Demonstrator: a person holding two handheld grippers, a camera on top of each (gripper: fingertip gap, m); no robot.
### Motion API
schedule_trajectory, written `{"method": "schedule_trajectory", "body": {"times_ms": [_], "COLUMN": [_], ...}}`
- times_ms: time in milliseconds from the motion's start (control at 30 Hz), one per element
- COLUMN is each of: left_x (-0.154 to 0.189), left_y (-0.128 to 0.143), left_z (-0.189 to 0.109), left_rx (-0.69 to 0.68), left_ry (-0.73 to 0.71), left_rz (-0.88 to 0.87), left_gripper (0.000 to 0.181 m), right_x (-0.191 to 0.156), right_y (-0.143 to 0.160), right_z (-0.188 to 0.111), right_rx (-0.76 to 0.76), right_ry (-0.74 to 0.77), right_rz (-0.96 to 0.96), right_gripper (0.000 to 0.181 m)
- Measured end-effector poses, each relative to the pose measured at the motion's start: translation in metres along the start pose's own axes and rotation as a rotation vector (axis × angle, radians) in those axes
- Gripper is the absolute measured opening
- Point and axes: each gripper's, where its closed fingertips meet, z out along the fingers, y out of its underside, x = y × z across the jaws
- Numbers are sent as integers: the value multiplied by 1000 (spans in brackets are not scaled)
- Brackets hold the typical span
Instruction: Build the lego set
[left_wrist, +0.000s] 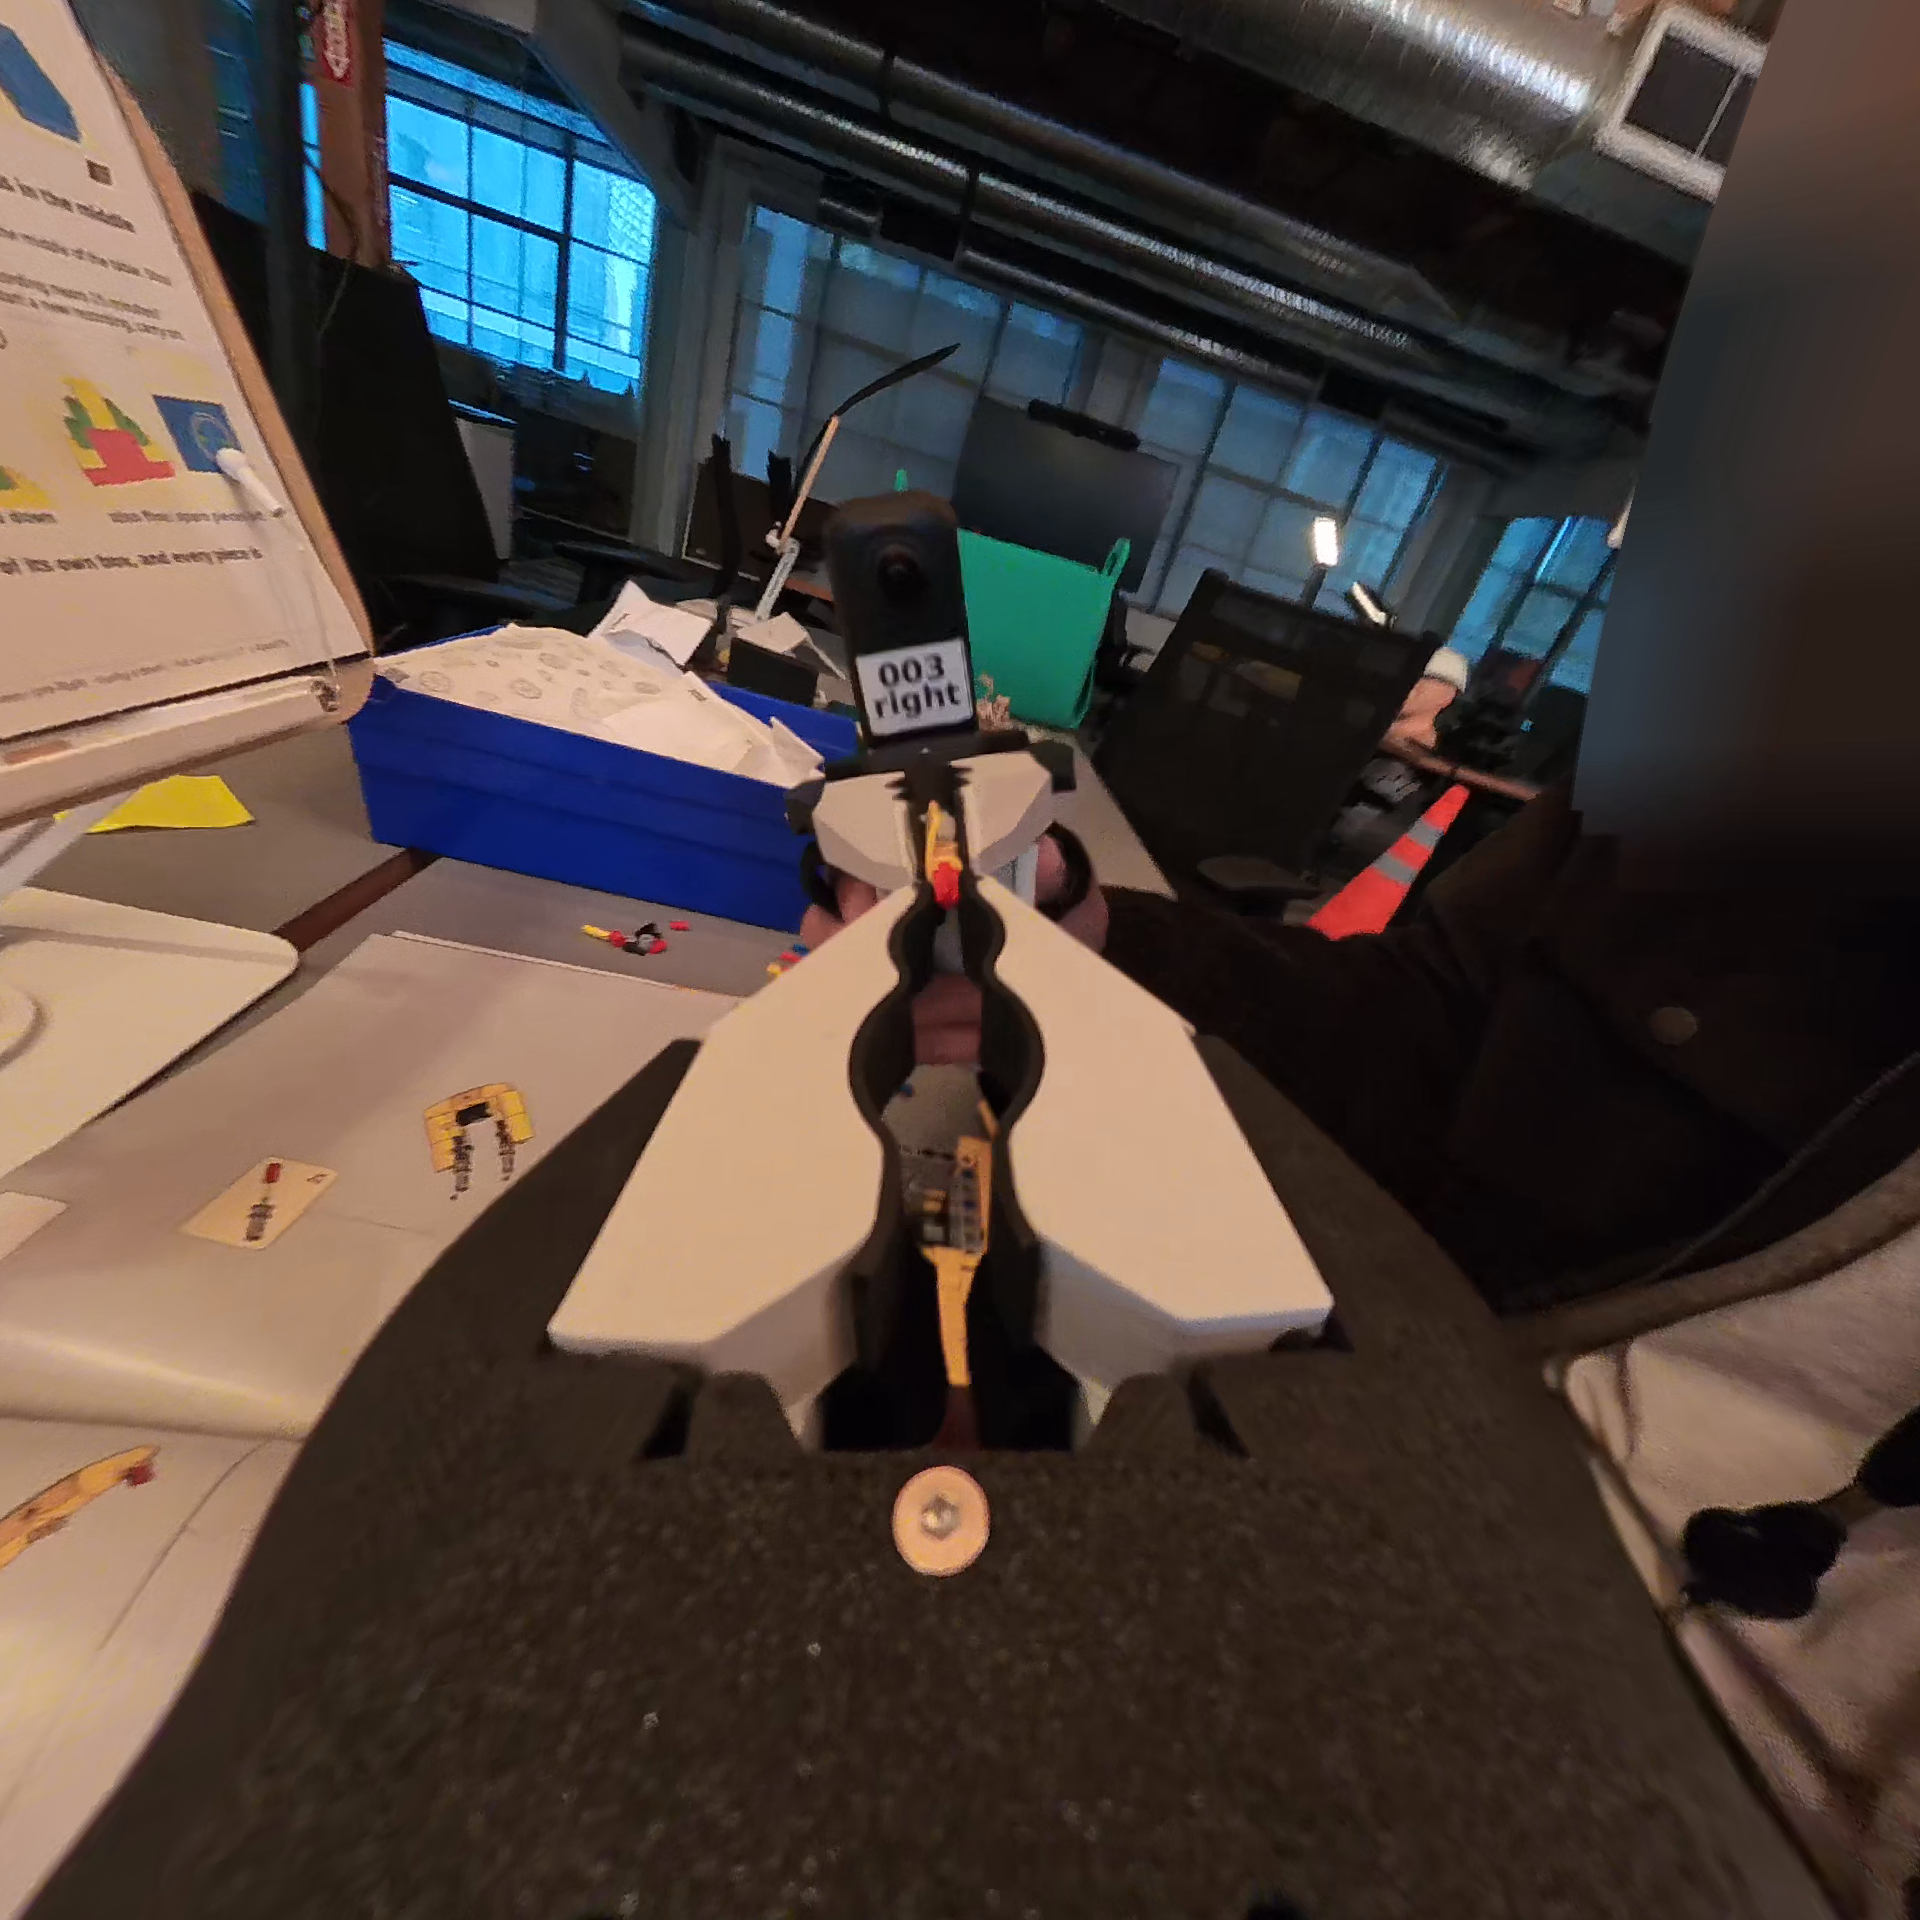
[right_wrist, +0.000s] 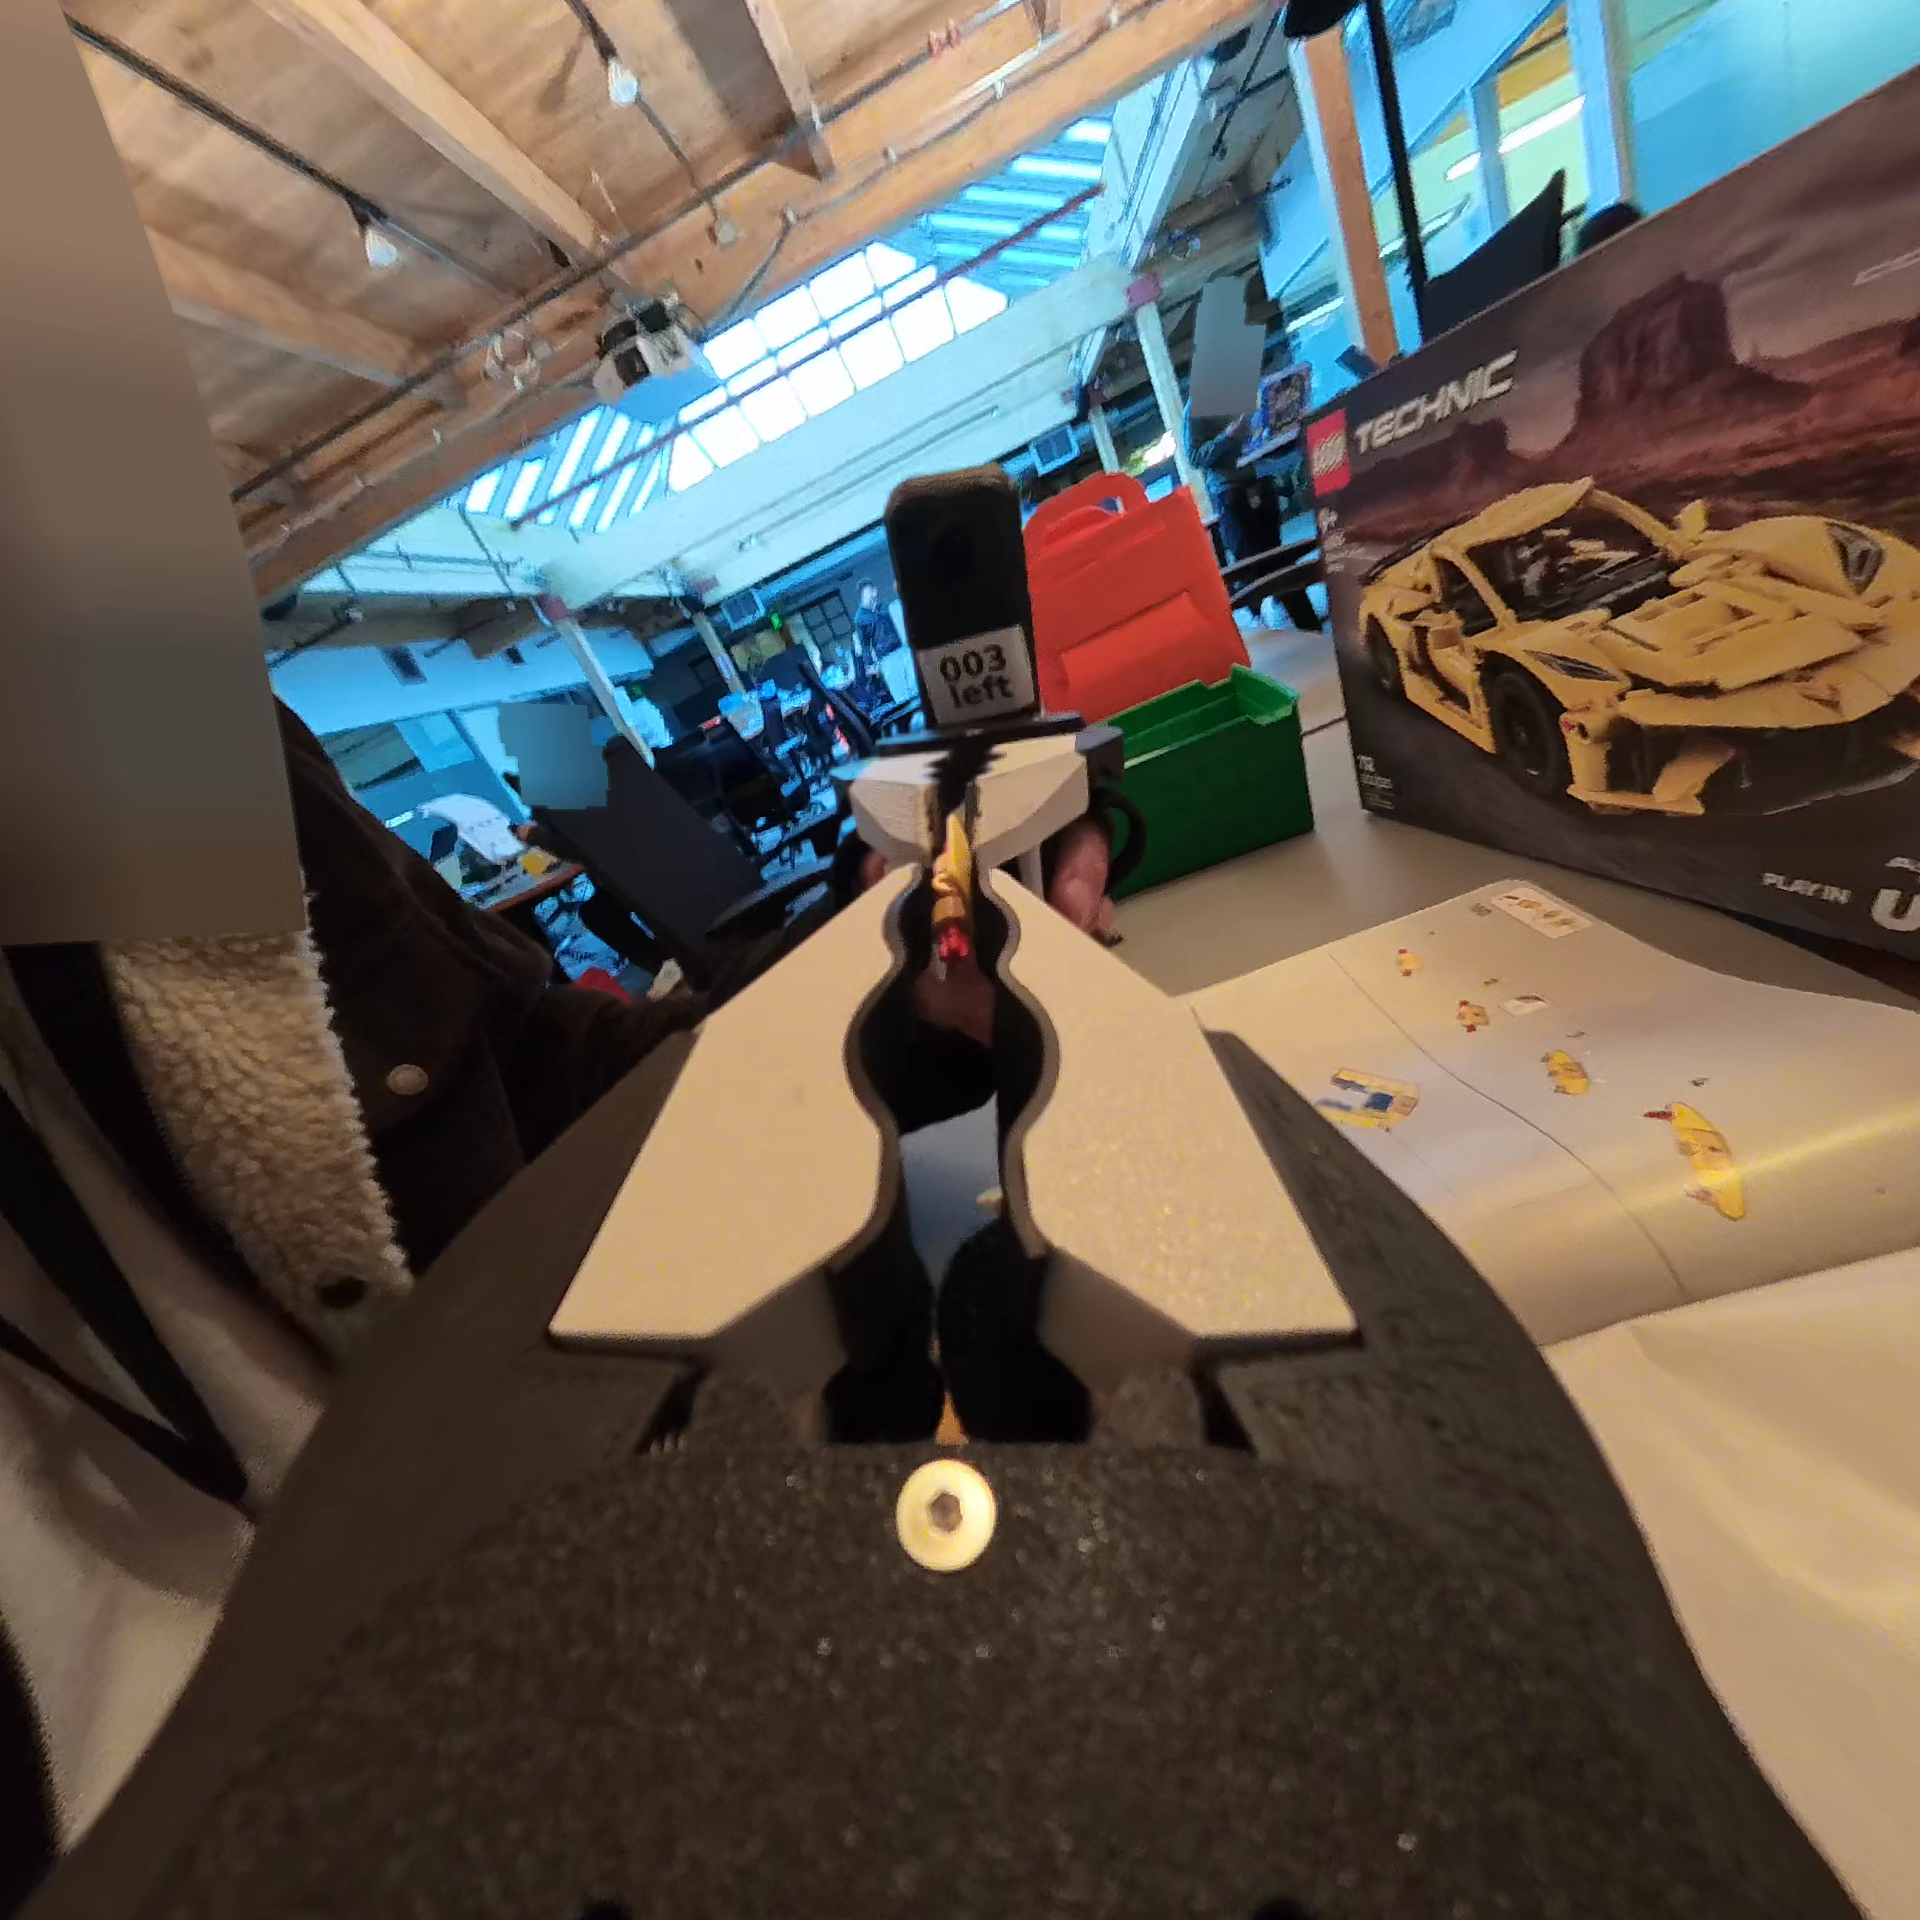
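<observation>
Both hand-held grippers are raised above the table and face each other tip to tip. The left hand-held gripper (left_wrist: 951, 1195) is nearly closed, its fingers pinching a slim yellow Lego sub-assembly (left_wrist: 954, 1236) with grey and blue parts. The right hand-held gripper (right_wrist: 951, 997) is also closed down to a narrow slot; a small yellow piece with a red pin (right_wrist: 951, 894) sits right at the meeting tips, but which gripper carries it I cannot tell for sure.

The step in hand looks like joining a small pin or connector to the yellow sub-assembly in mid-air. The next move probably calls for lining the red pin up with its hole and pressing the two pieces straight together without twisting.

The open instruction booklet (right_wrist: 1558, 1091) lies on the table below, the set's box (right_wrist: 1621, 623) stands at the far edge beside a green bin (right_wrist: 1216, 790), and loose pieces (left_wrist: 634, 938) lie near a blue bin (left_wrist: 582, 800).
</observation>
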Motion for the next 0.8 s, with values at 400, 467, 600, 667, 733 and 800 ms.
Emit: {"method": "schedule_trajectory", "body": {"times_ms": [400,467,600,667,733,800], "left_x": [3,2,1,0,1,0], "left_y": [16,16,11,7,7,3], "left_z": [-2,-3,-3,-2,0,3], "left_rx": [-114,-101,-48,-5,10,55], "left_ry": [-14,-9,-7,0,9,10], "left_rz": [100,85,62,46,39,22], "left_gripper": [3,3,3,3,3,3], "right_x": [-1,1,2,2,0,0], "right_y": [18,17,13,8,7,2], "right_z": [-1,1,2,2,3,3], "right_rx": [-122,-104,-51,-3,19,61], "right_ry": [-6,0,-8,-19,-39,-42], "right_rz": [18,17,34,51,78,81], "right_gripper": [6,6,6,6,7,7]}}
